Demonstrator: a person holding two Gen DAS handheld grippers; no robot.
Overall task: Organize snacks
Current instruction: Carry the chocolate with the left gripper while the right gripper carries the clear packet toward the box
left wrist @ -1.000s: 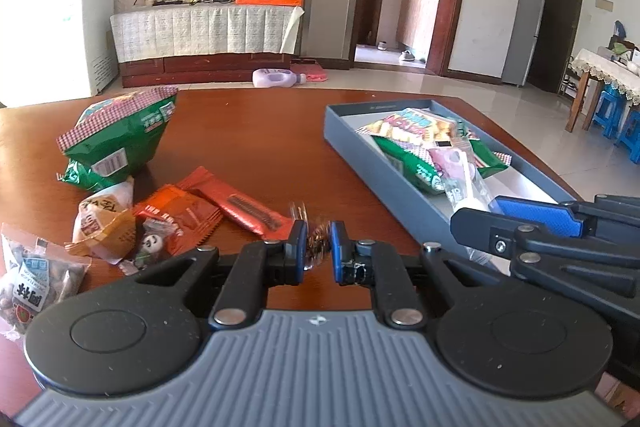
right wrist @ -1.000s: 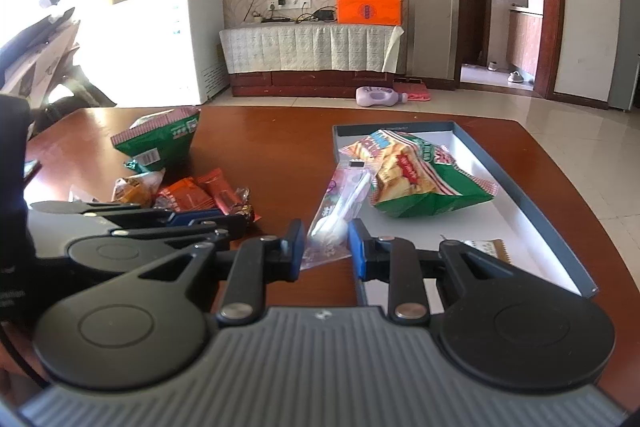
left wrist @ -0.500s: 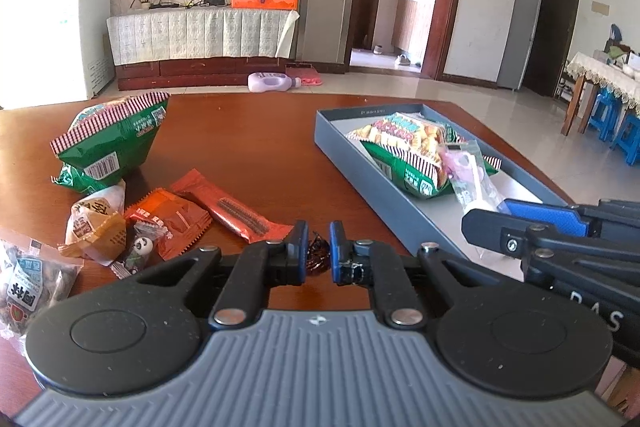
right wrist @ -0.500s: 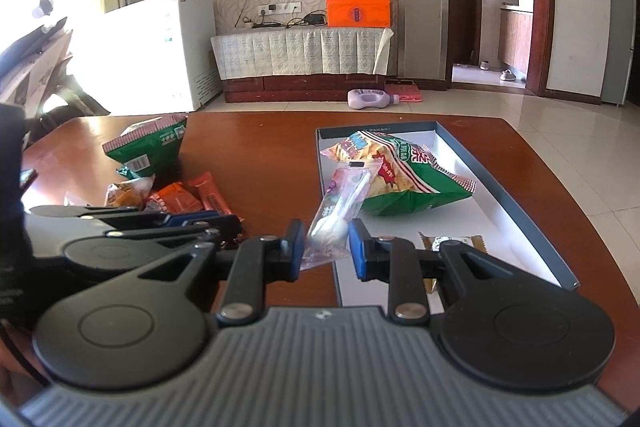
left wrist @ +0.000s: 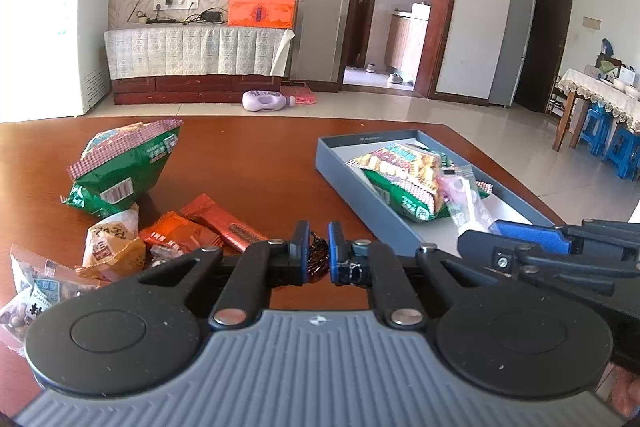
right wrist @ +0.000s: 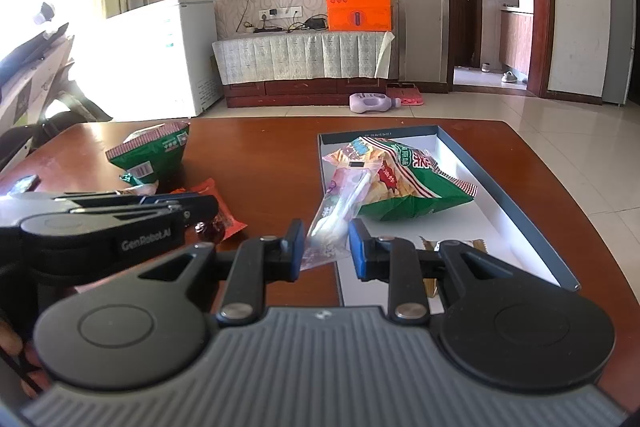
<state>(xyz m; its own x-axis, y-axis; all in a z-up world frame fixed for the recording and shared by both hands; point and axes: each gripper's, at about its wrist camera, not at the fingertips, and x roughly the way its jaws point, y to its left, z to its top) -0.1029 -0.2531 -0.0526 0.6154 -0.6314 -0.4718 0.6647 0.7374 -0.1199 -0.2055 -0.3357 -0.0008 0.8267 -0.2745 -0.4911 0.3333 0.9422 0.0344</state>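
1. The left gripper [left wrist: 318,253] points slightly downward over the table [left wrist: 248,163]; its fingers [left wrist: 299,247] are closed on a small dark-red wrapped candy [left wrist: 317,259], held low over the wood.
2. The right gripper [right wrist: 324,247] tilts down the same way — its fingers [right wrist: 294,247] pinch the near end of a clear pink-printed packet [right wrist: 340,211], which reaches over the near-left rim of the grey tray [right wrist: 516,211].
3. In the tray: one green chip bag [right wrist: 404,183] and one small gold-wrapped snack [right wrist: 476,245].
4. Loose on the table — one green bag [left wrist: 120,171], two orange-red packets [left wrist: 200,231], one yellow-white packet [left wrist: 112,247], one clear nut packet [left wrist: 28,291].
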